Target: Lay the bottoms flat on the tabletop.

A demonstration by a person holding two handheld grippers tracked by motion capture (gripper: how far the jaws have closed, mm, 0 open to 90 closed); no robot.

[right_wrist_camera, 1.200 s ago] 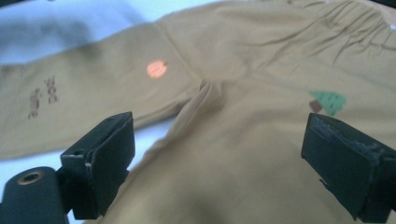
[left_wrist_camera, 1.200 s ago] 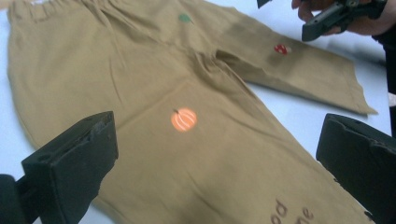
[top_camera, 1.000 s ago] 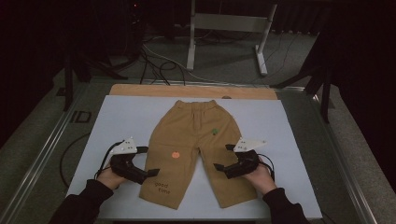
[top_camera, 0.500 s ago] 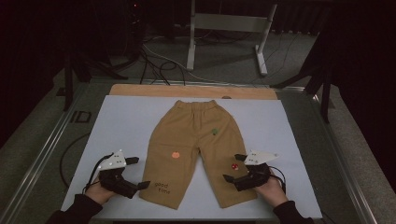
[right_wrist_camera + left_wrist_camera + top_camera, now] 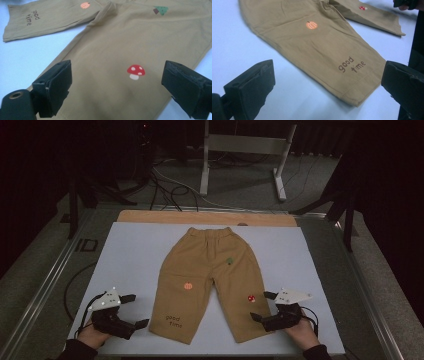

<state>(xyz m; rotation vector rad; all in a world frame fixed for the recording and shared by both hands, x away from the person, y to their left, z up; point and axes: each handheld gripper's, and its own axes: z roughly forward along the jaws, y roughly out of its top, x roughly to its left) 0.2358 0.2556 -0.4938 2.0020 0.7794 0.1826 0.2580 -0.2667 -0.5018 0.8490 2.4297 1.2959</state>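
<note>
Tan trousers (image 5: 207, 282) lie flat and face up in the middle of the pale blue mat (image 5: 135, 250), waistband far, both hems toward the person. Nothing folded yet, by the look of it; the whole fold seems left to do. Left gripper (image 5: 131, 312) sits low at the near left, jaws spread wide, holding nothing, just off the outer edge of the "good time" leg (image 5: 352, 65), hem corner between the jaws' line in the left gripper view. Right gripper (image 5: 262, 307) likewise released, jaws apart over the mushroom-print leg (image 5: 135, 71) near its hem, not clamped on cloth. Judgement: both are set up to pinch the hems. Bare mat lies on both sides of the trousers and beyond the waistband. Wooden strip (image 5: 150, 216) bounds the far edge; near edge is close to the hems.
</note>
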